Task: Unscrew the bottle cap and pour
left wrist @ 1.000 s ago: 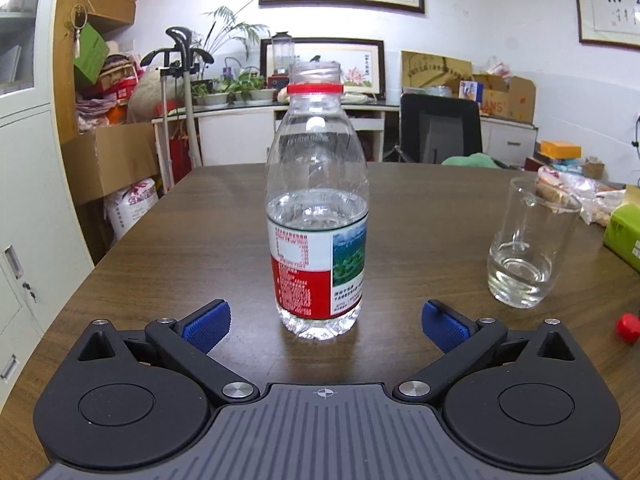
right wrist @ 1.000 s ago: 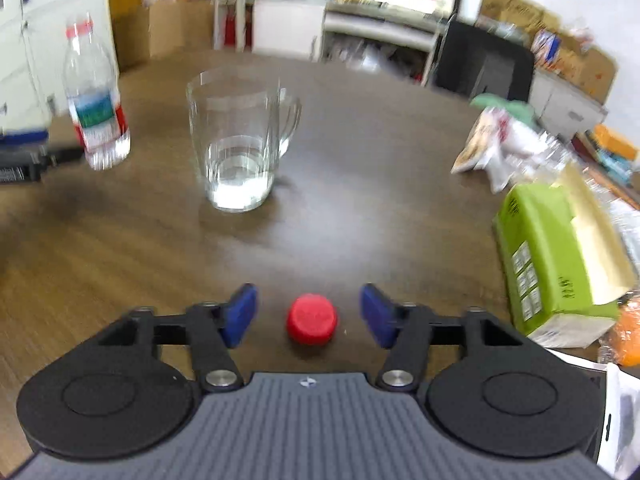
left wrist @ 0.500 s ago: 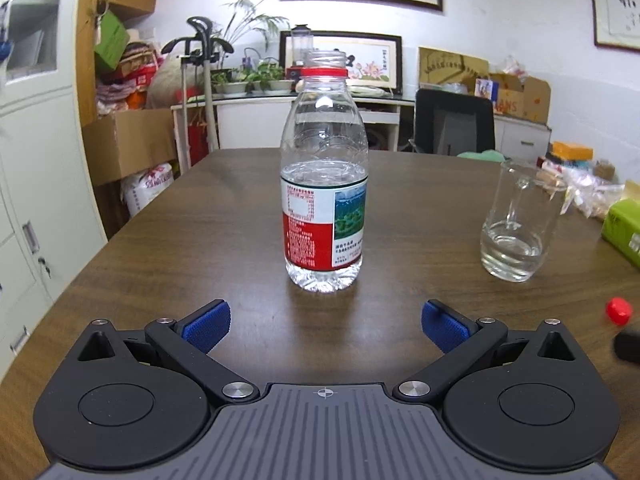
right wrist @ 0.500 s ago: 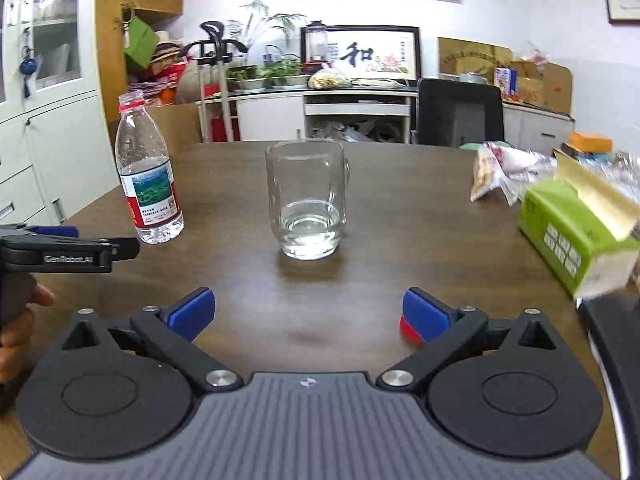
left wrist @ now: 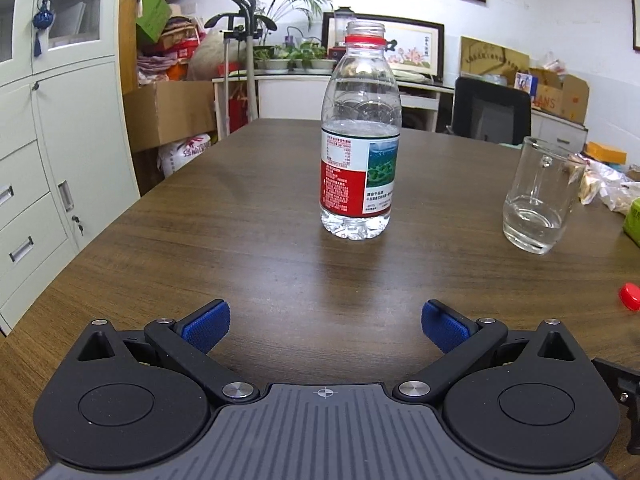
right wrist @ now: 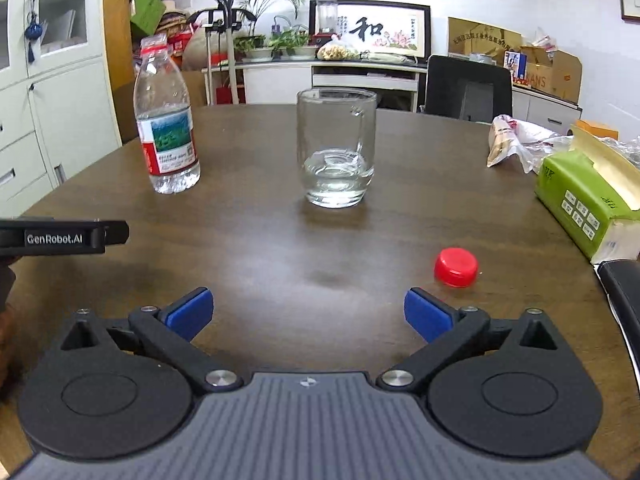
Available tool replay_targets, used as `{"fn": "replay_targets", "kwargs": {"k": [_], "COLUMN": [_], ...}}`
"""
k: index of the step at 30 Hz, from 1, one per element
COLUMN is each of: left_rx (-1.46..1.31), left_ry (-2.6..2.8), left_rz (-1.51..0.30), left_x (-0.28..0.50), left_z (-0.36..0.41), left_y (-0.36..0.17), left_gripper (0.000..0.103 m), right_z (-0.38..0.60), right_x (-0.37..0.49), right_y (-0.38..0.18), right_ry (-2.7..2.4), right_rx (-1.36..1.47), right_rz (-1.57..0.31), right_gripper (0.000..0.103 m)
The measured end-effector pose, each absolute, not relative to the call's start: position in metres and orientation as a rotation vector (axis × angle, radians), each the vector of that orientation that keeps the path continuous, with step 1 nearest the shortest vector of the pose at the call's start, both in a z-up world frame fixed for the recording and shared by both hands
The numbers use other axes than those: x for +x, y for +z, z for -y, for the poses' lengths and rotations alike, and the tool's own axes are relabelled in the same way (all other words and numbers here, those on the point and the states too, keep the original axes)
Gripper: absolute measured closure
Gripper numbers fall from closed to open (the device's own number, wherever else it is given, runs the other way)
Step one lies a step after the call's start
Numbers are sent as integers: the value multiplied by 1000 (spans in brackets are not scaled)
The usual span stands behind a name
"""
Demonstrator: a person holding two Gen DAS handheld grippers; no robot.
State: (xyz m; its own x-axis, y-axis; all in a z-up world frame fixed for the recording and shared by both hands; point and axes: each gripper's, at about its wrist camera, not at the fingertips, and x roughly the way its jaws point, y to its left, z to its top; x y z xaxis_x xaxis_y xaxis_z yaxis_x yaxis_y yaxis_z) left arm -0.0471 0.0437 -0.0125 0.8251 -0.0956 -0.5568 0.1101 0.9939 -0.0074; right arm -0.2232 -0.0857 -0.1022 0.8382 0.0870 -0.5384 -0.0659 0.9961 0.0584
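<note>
An uncapped clear water bottle (left wrist: 360, 152) with a red and white label stands upright on the brown table, partly full. It also shows in the right wrist view (right wrist: 166, 120). A glass mug (right wrist: 336, 152) holds a little water; it also shows in the left wrist view (left wrist: 540, 196). The red cap (right wrist: 456, 267) lies on the table and shows at the right edge of the left wrist view (left wrist: 630, 297). My left gripper (left wrist: 325, 325) is open and empty, well short of the bottle. My right gripper (right wrist: 308, 314) is open and empty, the cap just ahead of its right finger.
A green tissue box (right wrist: 588, 200) and crumpled plastic bags (right wrist: 516, 140) lie at the table's right side. White cabinets (left wrist: 48, 140) stand to the left. A black chair (right wrist: 468, 88) stands behind the table. The left gripper's side (right wrist: 64, 237) shows at left.
Both grippers have drawn back from the table objects. The right gripper let go of the cap, opened wide and lifted to a level view; the cap now lies ahead of its right finger.
</note>
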Motion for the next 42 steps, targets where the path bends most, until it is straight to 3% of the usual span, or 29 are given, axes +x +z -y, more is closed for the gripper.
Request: {"fn": "replay_targets", "kwargs": {"k": [11, 42], "left_rx": [53, 64], "left_ry": [-126, -107], "left_rz": [-625, -706], "left_x": [-50, -34], "left_z": [-41, -37], "left_y": [-13, -23], "left_gripper": [0, 0], "right_z": [72, 78], "right_x": [-208, -211], "right_y": [-109, -113], "right_ry": [105, 61], "right_rx": [-3, 25], "right_rz": [-664, -647], "right_gripper": [0, 0]}}
